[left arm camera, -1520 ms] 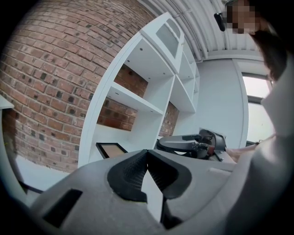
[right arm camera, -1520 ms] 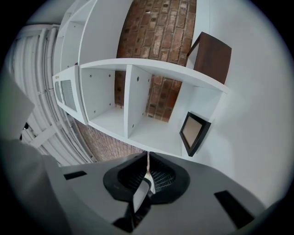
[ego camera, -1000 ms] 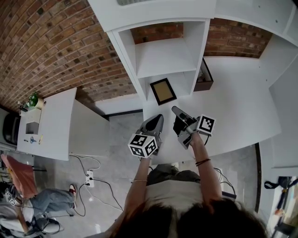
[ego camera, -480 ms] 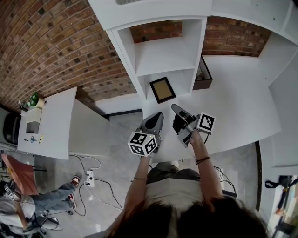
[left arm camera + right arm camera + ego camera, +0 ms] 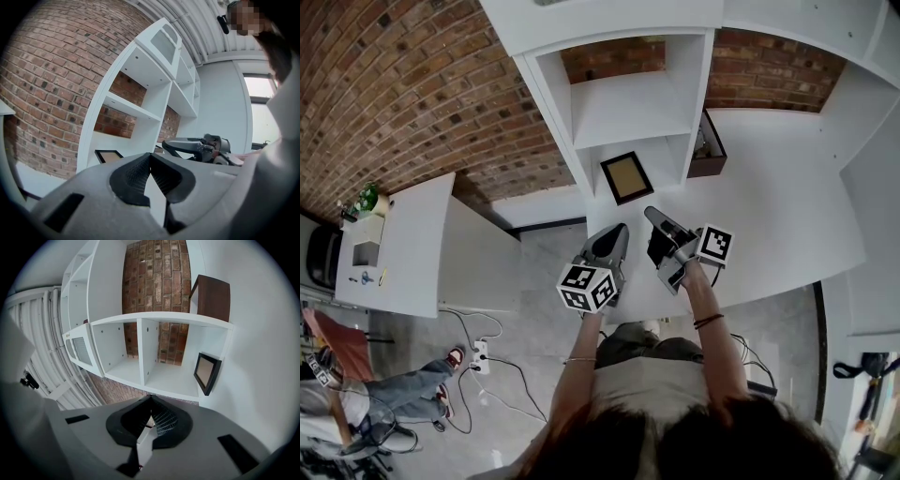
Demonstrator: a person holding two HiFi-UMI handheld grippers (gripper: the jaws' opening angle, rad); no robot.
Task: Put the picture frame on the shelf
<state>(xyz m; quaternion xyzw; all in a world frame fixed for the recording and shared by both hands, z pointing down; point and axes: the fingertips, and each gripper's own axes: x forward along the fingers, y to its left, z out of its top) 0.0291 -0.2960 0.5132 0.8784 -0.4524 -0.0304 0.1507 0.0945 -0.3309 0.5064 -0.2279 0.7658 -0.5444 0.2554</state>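
Observation:
The picture frame [image 5: 627, 177], black-edged with a tan centre, sits at the front of the lowest compartment of the white shelf unit [image 5: 623, 108]. It also shows in the left gripper view as the frame [image 5: 108, 154] and in the right gripper view as the frame [image 5: 206, 372]. My left gripper [image 5: 617, 232] hovers over the white desk's near edge, short of the frame, shut and empty. My right gripper [image 5: 652, 217] is beside it, just right of the frame's line, also shut with nothing in it. From the left gripper view, the right gripper [image 5: 187, 145] points level toward the shelves.
A dark brown box [image 5: 710, 147] stands on the white desk [image 5: 778, 216] right of the shelf unit. A white side table [image 5: 403, 248] with small items is at the left. Cables and a power strip [image 5: 480, 356] lie on the floor. A person [image 5: 389, 412] sits at lower left.
Both grippers and the frame stay where they were. The person on the floor at lower left has shifted their legs.

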